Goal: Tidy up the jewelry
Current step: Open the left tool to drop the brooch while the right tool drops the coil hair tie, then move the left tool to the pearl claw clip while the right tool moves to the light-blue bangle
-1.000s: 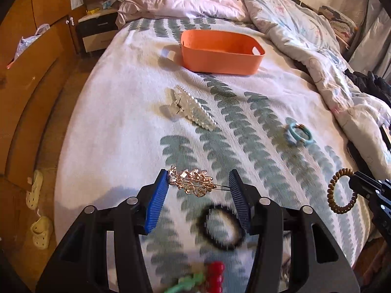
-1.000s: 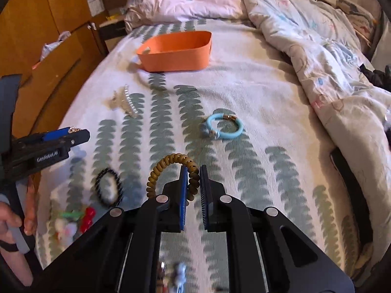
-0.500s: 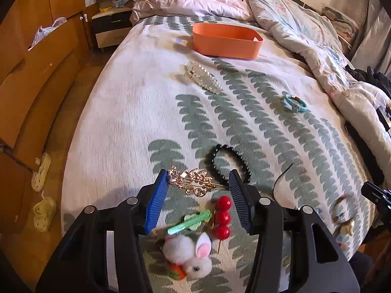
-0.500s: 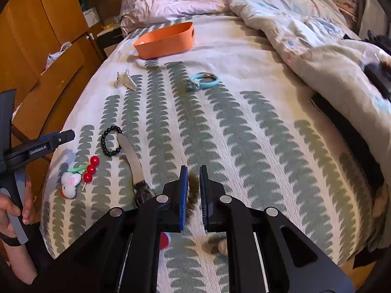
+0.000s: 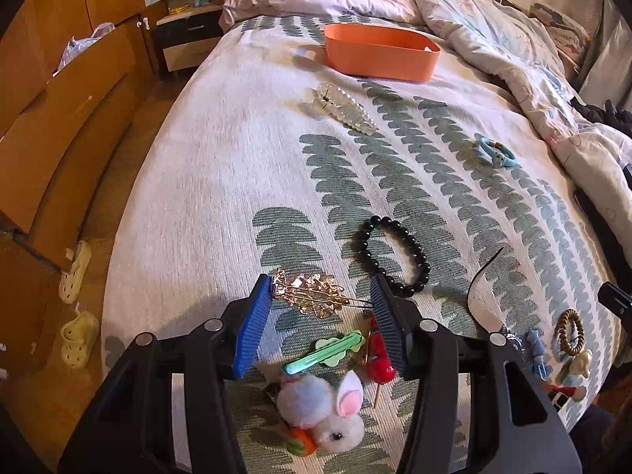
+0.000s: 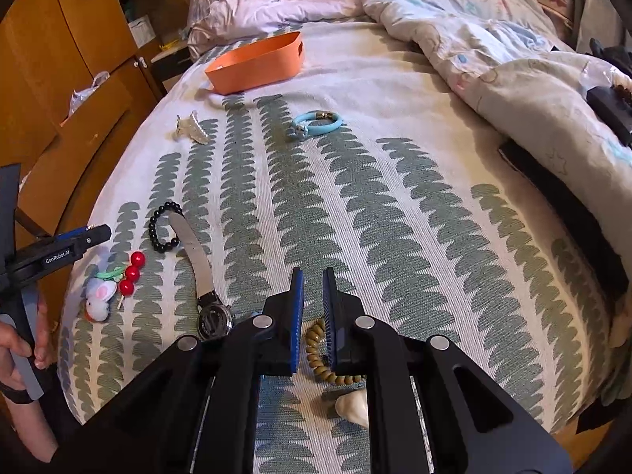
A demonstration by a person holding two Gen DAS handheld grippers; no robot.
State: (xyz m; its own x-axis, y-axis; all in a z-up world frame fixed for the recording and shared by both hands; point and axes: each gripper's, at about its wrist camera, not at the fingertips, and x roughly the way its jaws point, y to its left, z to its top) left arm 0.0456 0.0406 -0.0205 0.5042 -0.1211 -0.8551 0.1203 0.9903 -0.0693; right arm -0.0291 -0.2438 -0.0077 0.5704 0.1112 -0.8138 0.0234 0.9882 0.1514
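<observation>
Left hand-held gripper (image 5: 320, 301) clamps the gold leaf hair clip (image 5: 316, 299) between its pads, above the bed (image 5: 197, 181). Right hand-held gripper (image 6: 313, 290) stands narrowly parted over the coil hair tie (image 6: 316, 351), which lies on the bed.

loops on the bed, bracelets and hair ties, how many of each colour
black: 1, bead bracelet
blue: 1, band
brown: 1, spiral tie
total: 3
</observation>
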